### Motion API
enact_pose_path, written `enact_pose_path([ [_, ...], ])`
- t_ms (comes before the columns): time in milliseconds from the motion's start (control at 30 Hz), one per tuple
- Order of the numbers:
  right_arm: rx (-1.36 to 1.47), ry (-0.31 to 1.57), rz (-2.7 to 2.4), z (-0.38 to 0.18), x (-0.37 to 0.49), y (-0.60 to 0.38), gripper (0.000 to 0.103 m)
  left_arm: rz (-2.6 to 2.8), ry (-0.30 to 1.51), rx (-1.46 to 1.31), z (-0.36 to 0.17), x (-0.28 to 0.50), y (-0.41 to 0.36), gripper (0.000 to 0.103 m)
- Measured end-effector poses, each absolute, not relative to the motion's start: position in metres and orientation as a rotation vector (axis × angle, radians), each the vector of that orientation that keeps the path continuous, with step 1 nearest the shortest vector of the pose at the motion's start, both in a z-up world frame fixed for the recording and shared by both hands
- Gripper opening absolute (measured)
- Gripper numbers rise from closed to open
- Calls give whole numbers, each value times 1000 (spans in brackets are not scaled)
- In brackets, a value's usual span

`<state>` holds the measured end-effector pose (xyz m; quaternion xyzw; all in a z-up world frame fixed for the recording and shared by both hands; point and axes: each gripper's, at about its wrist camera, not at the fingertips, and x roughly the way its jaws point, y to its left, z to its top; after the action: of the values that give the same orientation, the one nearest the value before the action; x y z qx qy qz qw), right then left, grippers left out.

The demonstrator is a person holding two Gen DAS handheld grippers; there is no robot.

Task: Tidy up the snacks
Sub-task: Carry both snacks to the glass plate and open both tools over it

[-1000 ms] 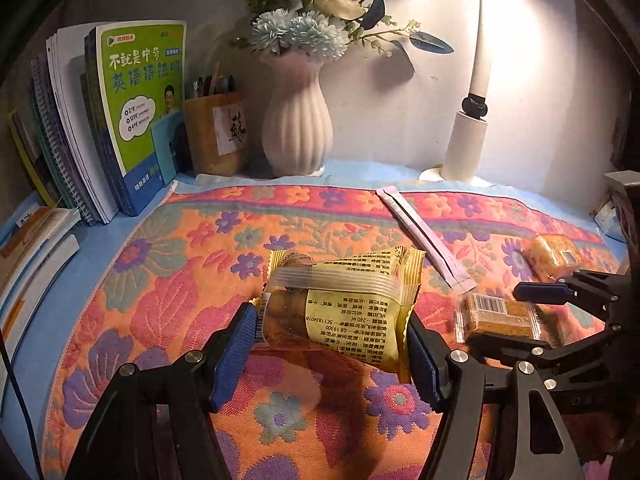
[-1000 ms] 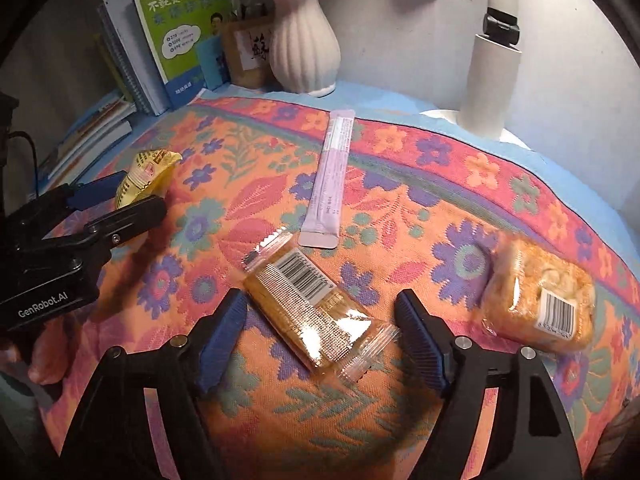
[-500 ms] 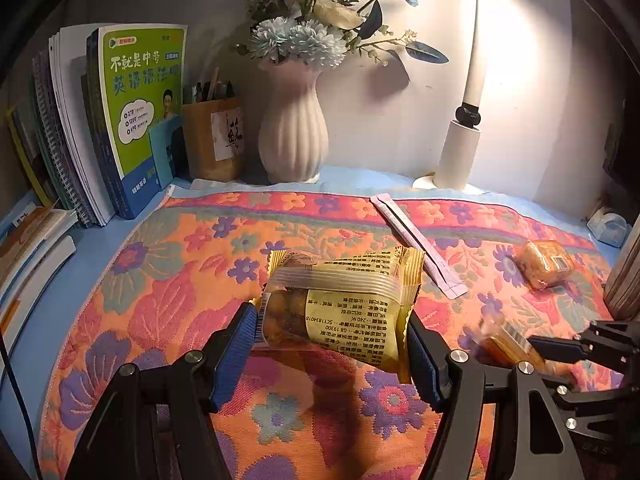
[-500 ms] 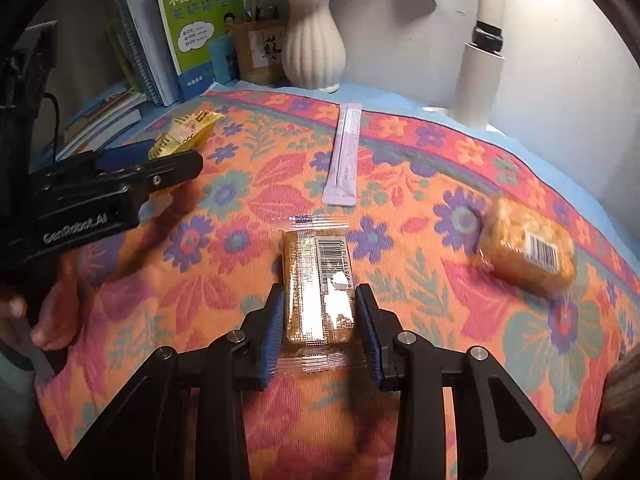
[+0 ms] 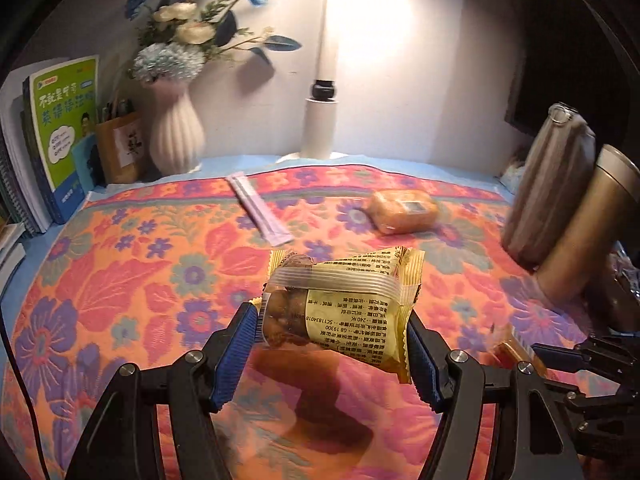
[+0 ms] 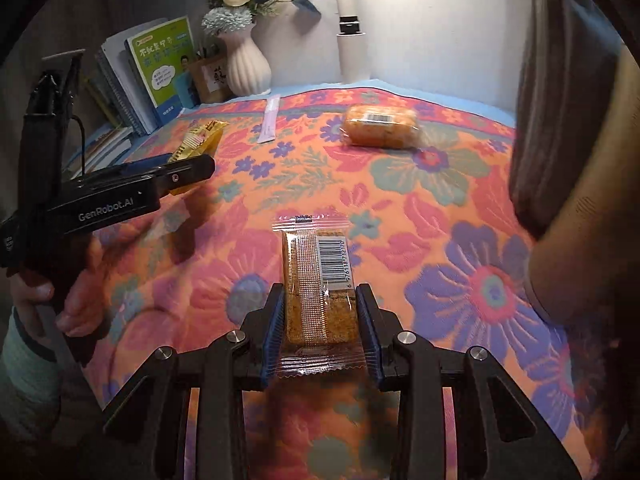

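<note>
Gripping a yellow pastry packet [image 5: 340,312] above the floral cloth [image 5: 120,280], the left tongs [image 5: 332,352] hold it off the tabletop. Right tongs [image 6: 322,324] clamp a clear-wrapped cracker bar [image 6: 316,280]. Farther back lie an orange-wrapped bun [image 6: 380,126] and a pink stick sachet [image 5: 258,216].

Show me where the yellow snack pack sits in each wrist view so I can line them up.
Left wrist: yellow pack, centre frame, clamped across the left gripper, held above the cloth.
Right wrist: same pack, upper left, sticking out past the left gripper's black fingers.
Shared landmark: the white vase at the back wall; the pink stick lies in front of it.
</note>
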<state>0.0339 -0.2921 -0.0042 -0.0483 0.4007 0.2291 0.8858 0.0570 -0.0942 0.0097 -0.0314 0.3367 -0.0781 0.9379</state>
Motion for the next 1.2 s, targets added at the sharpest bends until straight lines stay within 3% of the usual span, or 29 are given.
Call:
enact_pose_path([
  [700,120,625,205,82,-33,-479,33,-616,576,121,93,-15,-320,68],
  [1200,356,591,-29,109,31,-622,34,-668,566,161,110,14,-447,68],
])
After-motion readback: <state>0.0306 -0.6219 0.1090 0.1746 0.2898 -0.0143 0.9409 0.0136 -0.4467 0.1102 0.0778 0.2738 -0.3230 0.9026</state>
